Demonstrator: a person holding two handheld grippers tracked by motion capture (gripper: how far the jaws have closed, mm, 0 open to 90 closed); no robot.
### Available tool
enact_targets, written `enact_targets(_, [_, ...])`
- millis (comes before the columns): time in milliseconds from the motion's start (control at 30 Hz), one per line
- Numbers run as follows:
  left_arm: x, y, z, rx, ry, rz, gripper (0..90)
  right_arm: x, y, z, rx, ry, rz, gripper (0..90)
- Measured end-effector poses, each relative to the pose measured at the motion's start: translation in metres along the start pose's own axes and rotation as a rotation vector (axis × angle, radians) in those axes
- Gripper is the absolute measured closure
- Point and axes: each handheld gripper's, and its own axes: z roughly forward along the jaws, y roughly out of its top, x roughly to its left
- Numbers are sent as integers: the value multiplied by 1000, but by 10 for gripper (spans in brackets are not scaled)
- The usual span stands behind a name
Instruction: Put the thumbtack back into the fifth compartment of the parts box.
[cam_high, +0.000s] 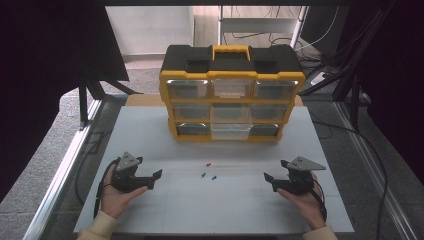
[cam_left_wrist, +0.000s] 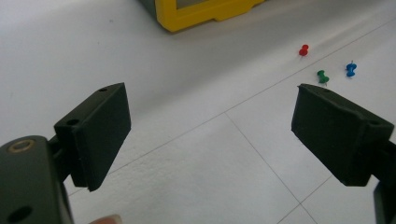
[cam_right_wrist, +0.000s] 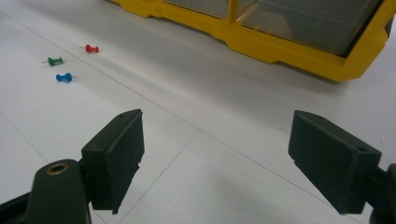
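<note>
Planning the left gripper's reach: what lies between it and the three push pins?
Nothing: bare white table runs from the open left gripper to the red, green and blue push pin, clearest in the left gripper view.

Both grippers, the left gripper (cam_high: 156, 179) and the right gripper (cam_high: 270, 182), are black with blocky rectangular jaws (small screw holes on top), grey three-cornered plates, trailing black cables; cream sleeve cuffs at the wrists.

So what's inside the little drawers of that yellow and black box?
The drawers of the yellow and black box are see-through but hazy. The middle column looks pale, the side ones darker. Whether anything lies inside is too blurry to tell. Three pushpins lie outside, on the table.
</note>
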Motion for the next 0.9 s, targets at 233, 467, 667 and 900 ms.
enact_targets(233, [-4, 5, -4, -6, -20, 17, 122, 3, 0, -1, -2, 3, -1, 190])
enact_targets(467, [-10, 15, -4, 1, -69, 36, 126, 4, 0, -2, -3, -4, -5, 191])
enact_targets(667, [-18, 29, 4, 21, -123, 62, 135, 5, 0, -1, 2, -4, -11, 191])
enact_targets(900, [-23, 37, 9, 48, -140, 72, 135, 5, 0, -2, -2, -2, -13, 193])
